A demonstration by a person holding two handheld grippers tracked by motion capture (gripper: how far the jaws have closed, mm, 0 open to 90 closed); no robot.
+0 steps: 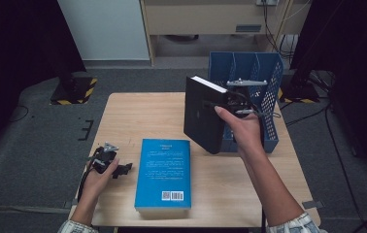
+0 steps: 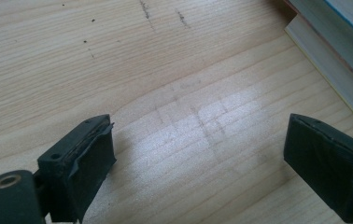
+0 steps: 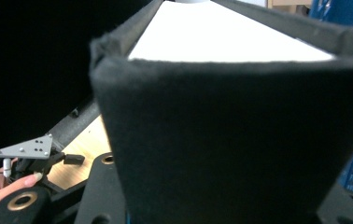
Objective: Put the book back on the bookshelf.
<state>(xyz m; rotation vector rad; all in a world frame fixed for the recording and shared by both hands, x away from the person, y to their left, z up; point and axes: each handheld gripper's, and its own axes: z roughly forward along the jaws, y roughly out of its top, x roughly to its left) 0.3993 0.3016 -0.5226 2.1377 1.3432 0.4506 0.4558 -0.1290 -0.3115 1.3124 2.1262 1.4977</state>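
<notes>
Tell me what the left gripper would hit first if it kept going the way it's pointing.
Probably the blue book: the left gripper rests low on the table, jaws open and aimed at its long edge, bare wood between; depth is uncertain.

Looks like a lab or recording studio setup: wooden table on grey carpet, black curtains, hazard-striped stand bases, cables everywhere.

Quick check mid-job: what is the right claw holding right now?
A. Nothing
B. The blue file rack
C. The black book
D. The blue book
C: the right claw is clamped on the black book, raised off the table beside the blue file rack, while the blue book lies flat on the table.
</notes>
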